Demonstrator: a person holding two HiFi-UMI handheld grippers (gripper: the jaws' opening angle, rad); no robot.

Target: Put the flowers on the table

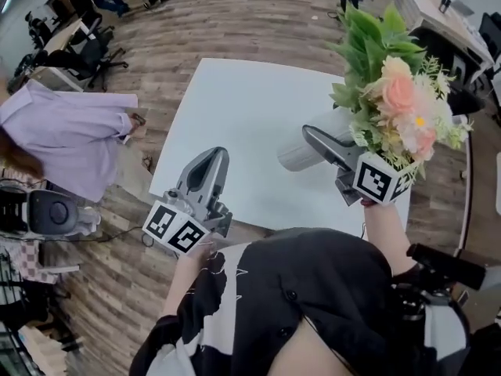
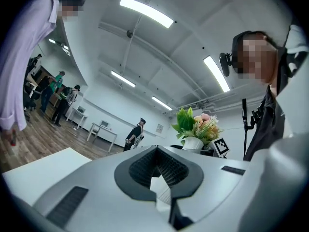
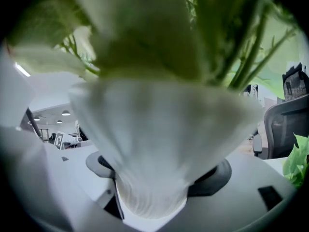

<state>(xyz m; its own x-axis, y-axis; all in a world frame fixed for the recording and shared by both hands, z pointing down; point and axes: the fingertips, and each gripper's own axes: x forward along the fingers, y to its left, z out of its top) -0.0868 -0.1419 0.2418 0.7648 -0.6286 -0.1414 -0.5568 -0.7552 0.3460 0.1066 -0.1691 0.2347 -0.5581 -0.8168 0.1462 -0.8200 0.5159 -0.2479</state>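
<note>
A bunch of pink and peach flowers point(image 1: 395, 92) with green leaves stands in a white vase point(image 1: 296, 157). My right gripper point(image 1: 308, 142) is shut on the vase and holds it in the air, tilted, over the right side of the white table point(image 1: 235, 116). In the right gripper view the vase point(image 3: 154, 144) fills the space between the jaws, with blurred stems and leaves point(image 3: 145, 33) above. My left gripper point(image 1: 215, 157) hovers over the table's near edge, shut on nothing. Its view shows the closed tips point(image 2: 157, 149) and the flowers point(image 2: 198, 127) beyond.
A person in a lilac shirt point(image 1: 63, 131) stands at the table's left edge. Desks and black office chairs point(image 1: 90, 53) stand on the wooden floor at the back left, and more desks point(image 1: 438, 6) at the back right. A black chair point(image 3: 285, 124) is close on the right.
</note>
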